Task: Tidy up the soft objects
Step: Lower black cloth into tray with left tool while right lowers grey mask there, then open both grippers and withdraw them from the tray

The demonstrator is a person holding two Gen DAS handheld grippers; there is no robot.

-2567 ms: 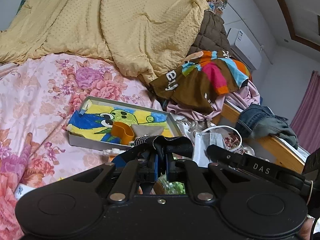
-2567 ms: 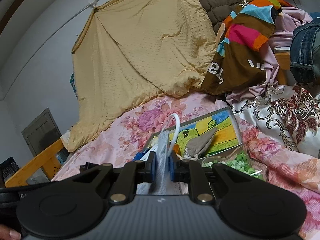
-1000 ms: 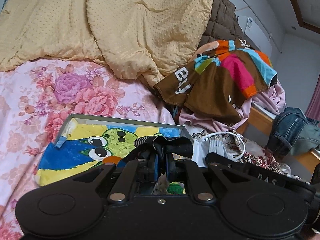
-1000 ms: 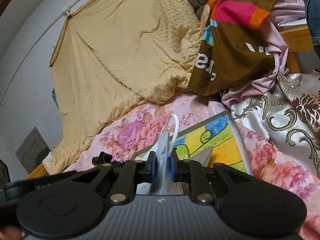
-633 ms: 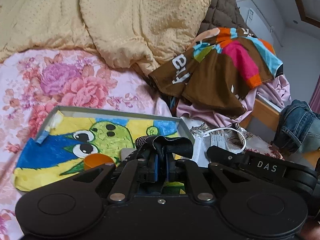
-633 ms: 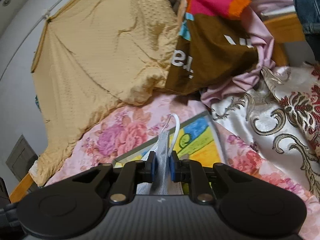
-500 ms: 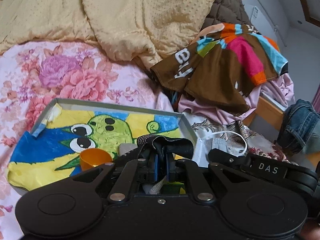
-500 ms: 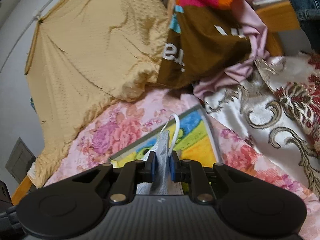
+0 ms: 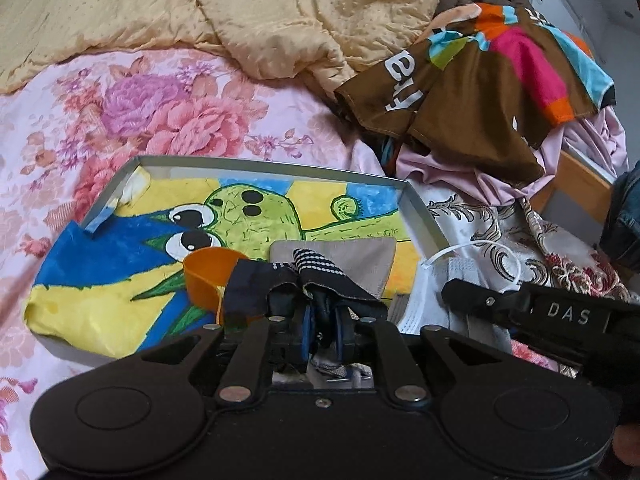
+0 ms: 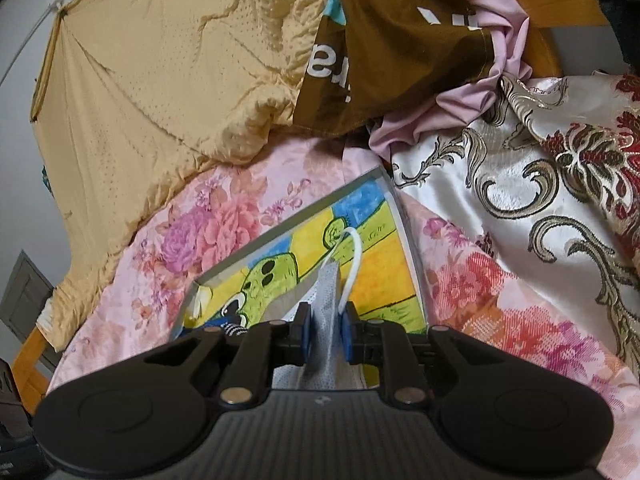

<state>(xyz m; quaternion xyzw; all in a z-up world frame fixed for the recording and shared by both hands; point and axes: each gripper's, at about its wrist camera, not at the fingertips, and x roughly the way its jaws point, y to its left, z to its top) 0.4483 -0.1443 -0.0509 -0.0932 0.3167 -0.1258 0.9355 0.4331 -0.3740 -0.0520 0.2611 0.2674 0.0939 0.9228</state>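
Left gripper (image 9: 323, 330): jaws have just been opening slightly, dark knit sock (image 9: 280, 280) with white-dotted cuff still between blue pads, draped over the shallow grey tray (image 9: 420, 216). Right gripper (image 10: 325, 338): jaws have just eased open a little, pleated non-woven face mask (image 10: 326, 300) with white elastic loop still between them, above the tray's right part. Tray lined with a crinkled cartoon-frog cloth (image 9: 256, 216); holds an orange plastic cup (image 9: 208, 276) and flat beige fabric piece (image 9: 360, 256). Beneath: floral pink bedsheet (image 9: 160, 116); dimpled yellow quilt (image 9: 280, 12) behind.
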